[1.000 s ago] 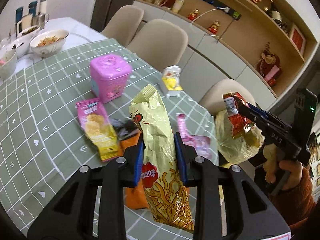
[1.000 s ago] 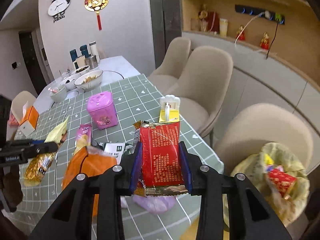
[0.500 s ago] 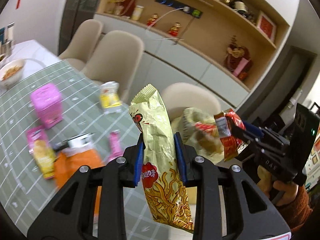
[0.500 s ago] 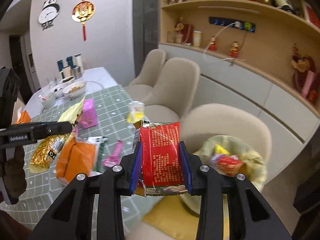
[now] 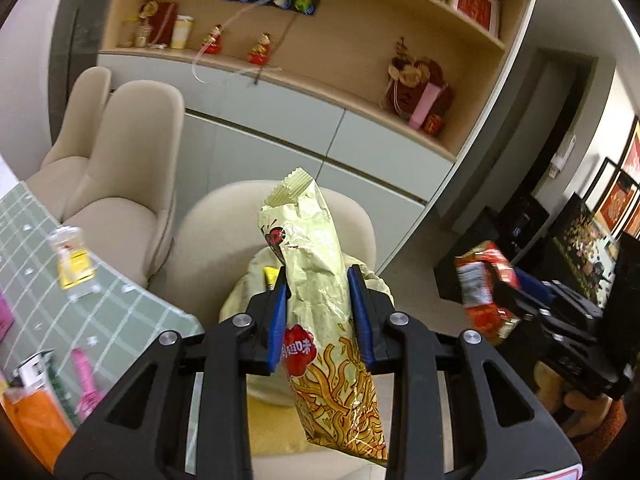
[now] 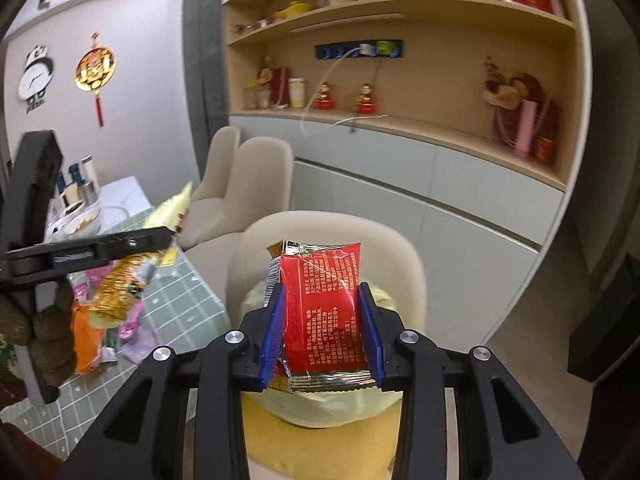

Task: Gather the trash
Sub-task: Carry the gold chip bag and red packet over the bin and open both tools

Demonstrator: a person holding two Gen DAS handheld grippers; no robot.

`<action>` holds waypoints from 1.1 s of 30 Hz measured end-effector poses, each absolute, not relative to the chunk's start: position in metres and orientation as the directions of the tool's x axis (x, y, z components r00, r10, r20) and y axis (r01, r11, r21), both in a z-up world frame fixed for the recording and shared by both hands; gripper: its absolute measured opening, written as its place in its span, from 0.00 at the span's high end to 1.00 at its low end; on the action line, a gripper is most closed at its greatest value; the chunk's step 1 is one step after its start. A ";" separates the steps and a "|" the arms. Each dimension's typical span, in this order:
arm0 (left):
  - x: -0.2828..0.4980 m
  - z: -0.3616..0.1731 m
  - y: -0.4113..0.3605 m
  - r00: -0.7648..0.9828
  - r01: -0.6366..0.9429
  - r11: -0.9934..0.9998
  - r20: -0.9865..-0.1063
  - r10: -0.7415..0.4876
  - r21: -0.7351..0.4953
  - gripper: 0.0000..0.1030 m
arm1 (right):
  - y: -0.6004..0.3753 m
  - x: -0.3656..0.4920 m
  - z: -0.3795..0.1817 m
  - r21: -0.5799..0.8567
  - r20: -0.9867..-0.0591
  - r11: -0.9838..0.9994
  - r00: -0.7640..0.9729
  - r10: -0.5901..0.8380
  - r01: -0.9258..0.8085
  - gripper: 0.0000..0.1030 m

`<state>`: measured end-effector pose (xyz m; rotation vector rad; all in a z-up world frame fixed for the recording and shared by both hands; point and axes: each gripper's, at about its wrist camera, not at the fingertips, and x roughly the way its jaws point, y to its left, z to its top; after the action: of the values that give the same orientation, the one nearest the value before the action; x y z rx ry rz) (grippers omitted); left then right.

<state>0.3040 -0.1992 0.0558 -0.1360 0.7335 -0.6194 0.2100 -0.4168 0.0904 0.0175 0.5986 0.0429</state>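
Left wrist view: the left gripper (image 5: 316,312) has its blue pads pinched on a tall gold snack bag (image 5: 320,280), which stands upright between them. Just beyond the tips sits the pale yellow trash bag (image 5: 248,292) on a cream chair (image 5: 216,240), its mouth mostly hidden behind the snack bag. Off to the right, the right gripper (image 5: 516,300) carries a red wrapper (image 5: 482,288). In the right wrist view that gripper (image 6: 322,332) is clamped part-way closed on the red wrapper (image 6: 320,312), the trash bag (image 6: 316,408) directly below and ahead.

This looks like the carry-to-bin step. Next, each gripper likely needs to get over the bag's mouth and let go.

To the left, the green checked table (image 5: 116,312) holds more litter: an orange packet (image 5: 28,420) and a pink wrapper (image 5: 86,380). Farther back, more chairs, then grey cabinets and wooden shelves (image 6: 400,80) with ornaments.
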 end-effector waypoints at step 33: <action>0.395 -0.083 -0.327 0.413 0.441 0.872 -0.815 -0.406 -0.210 0.58 | -0.524 0.274 0.004 0.108 -0.667 0.994 0.744 0.049 0.031 0.67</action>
<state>0.3951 -0.3271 -0.0832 0.0394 1.0137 -0.5324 0.2743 -0.5240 0.0035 0.1148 0.7326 0.0101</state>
